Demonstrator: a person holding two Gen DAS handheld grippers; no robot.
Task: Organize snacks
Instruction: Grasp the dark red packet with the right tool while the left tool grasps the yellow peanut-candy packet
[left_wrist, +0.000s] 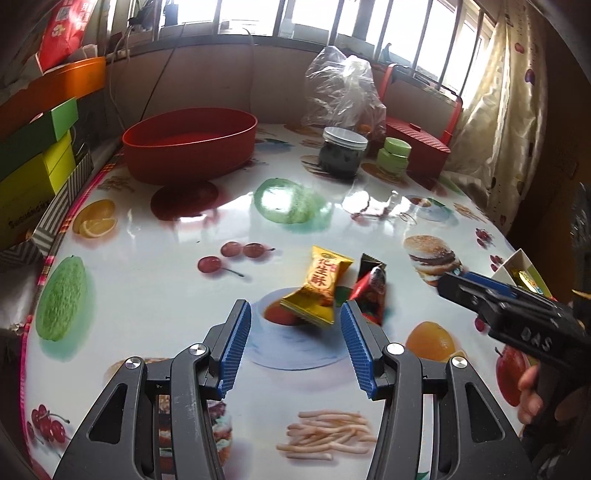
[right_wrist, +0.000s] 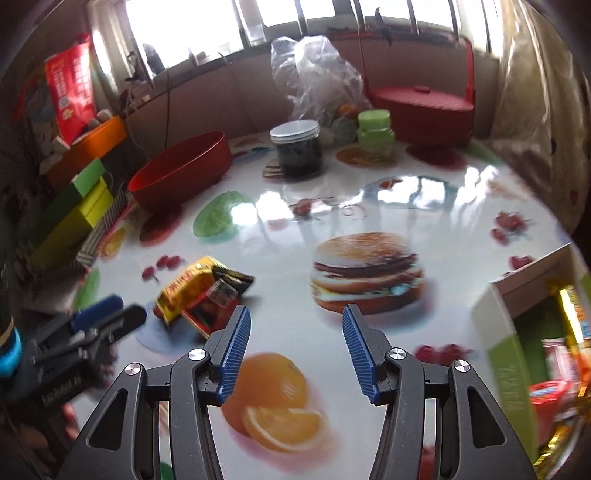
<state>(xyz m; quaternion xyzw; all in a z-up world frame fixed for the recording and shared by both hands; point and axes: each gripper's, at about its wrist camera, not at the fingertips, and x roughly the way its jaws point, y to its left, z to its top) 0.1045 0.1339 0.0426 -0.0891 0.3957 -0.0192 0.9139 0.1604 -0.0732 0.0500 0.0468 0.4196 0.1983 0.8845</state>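
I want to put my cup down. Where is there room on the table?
The table's middle is bare, between the dark jar and the snack packets. More room lies beyond the open box. The far edge is crowded with jars, a plastic bag and the red bowl.

A home: food-print table (left_wrist: 155, 295) by a barred window (left_wrist: 314, 18) with curtain (left_wrist: 509, 110).
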